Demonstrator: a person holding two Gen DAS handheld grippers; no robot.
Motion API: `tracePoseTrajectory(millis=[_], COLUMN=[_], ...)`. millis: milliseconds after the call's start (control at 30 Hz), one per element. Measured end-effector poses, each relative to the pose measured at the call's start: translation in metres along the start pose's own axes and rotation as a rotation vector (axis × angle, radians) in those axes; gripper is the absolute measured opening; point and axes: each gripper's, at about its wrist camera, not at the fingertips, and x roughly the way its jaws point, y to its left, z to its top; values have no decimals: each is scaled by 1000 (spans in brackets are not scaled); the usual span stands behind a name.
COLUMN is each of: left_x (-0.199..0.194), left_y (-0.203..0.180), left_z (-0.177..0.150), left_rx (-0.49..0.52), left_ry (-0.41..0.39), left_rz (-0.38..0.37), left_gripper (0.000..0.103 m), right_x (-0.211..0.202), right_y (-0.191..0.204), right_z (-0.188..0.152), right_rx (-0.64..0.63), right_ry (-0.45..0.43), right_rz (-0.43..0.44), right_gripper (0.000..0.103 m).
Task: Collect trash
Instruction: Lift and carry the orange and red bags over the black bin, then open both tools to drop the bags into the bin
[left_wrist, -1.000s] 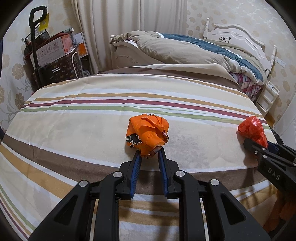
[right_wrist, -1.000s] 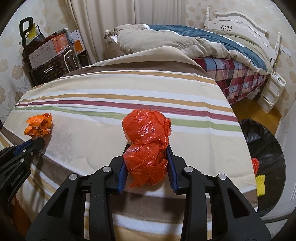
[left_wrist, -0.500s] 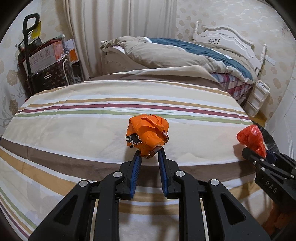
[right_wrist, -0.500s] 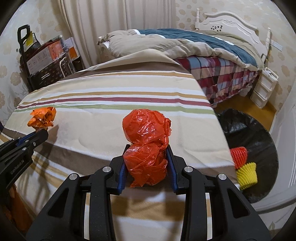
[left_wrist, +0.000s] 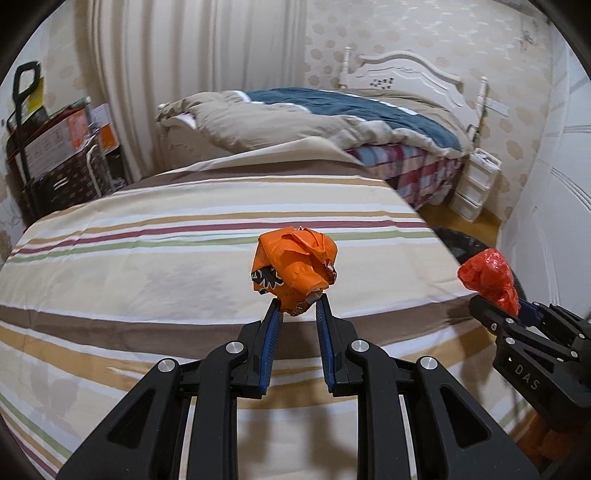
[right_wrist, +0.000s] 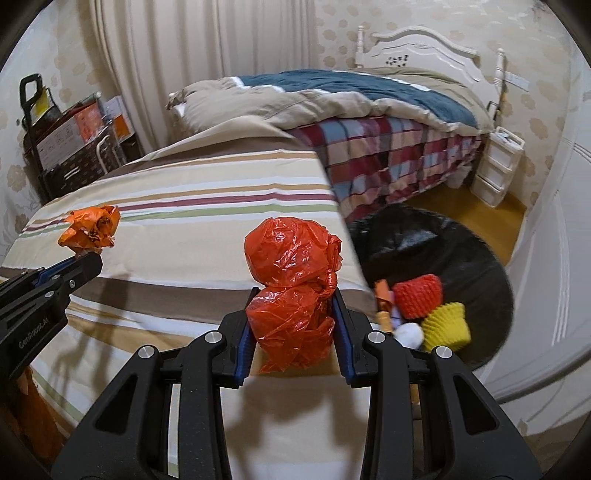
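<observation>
The left hand-held gripper (left_wrist: 298, 308) is clamped on an orange wrapper (left_wrist: 293, 267), but only by its lowest tail: the fingertips pinch a small twisted end while the bulk of the ball sits above and beyond them, over the striped bed (left_wrist: 147, 266). The right hand-held gripper (right_wrist: 293, 314) is clamped on a red plastic bag (right_wrist: 293, 284), with the lower half of the wad squeezed between the pads and the upper half bulging free above them. Both pieces are off the bed and in the air.

The bin bag (right_wrist: 461, 251) lies open on the floor to the right of the bed, already holding a red cup (right_wrist: 419, 297), a yellow cup (right_wrist: 445, 325) and some white and orange scraps.

The weaker hold is the left one. A crumpled wrapper held by one thin end can slide out or tear if the hand swings fast, and it would land on the bed or the floor short of the bag. The red bag is slick film; it could creep out of the pads, or cling to them at release. The left gripper also has farther to go, so the two could collide over the bag's mouth, and a release near the rim could miss it.
</observation>
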Motion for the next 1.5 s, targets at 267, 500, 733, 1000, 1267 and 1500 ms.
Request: tracePoseTrajectory(millis=[267, 500, 733, 1000, 1267, 1500], left_x=[0, 7, 20, 44, 64, 77], left_y=[-49, -86, -119, -142, -161, -174], left_z=[10, 20, 33, 39, 49, 51], left_rx=[69, 121, 151, 163, 177, 198], left_ry=[-27, -42, -65, -45, -28, -11], left_rz=[-69, -119, -149, -159, -157, -150], left_gripper=[22, 22, 22, 22, 22, 22], right_x=[-12, -18, -19, -8, 10, 23], right_y=[-43, -77, -109, -132, -148, -155], right_z=[-3, 0, 6, 14, 21, 25], right_rx=[65, 112, 158, 170, 190, 202], right_ry=[-27, -54, -82, -87, -78, -65], right_rz=[-65, -113, -149, -174, -182, -191], right_gripper=[35, 35, 35, 35, 35, 35])
